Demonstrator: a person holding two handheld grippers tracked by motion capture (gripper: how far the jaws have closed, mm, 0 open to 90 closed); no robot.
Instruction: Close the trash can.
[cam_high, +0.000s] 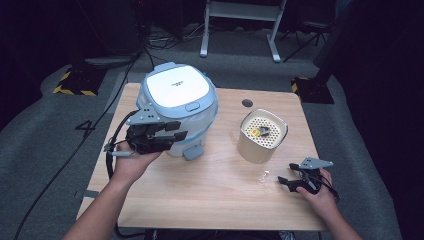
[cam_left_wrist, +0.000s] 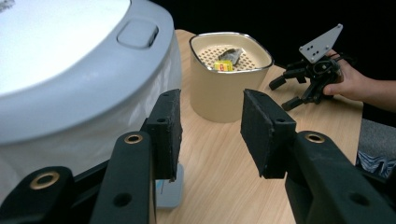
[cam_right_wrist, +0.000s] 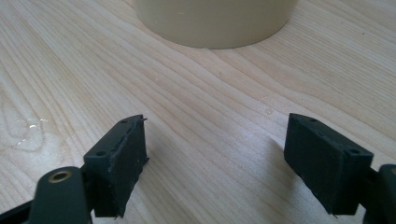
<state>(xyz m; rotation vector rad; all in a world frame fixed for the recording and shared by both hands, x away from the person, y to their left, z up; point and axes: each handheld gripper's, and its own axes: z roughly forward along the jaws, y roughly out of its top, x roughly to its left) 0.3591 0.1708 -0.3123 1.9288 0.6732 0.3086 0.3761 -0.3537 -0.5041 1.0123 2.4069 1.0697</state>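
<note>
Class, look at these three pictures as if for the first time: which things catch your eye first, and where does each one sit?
The big white and pale blue appliance with its lid shut stands at the table's far left, and the left gripper hovers open at its front. To its right stands a cream basket with a perforated floor holding a small yellow item. The right gripper rests open near the table's right front edge.
</note>
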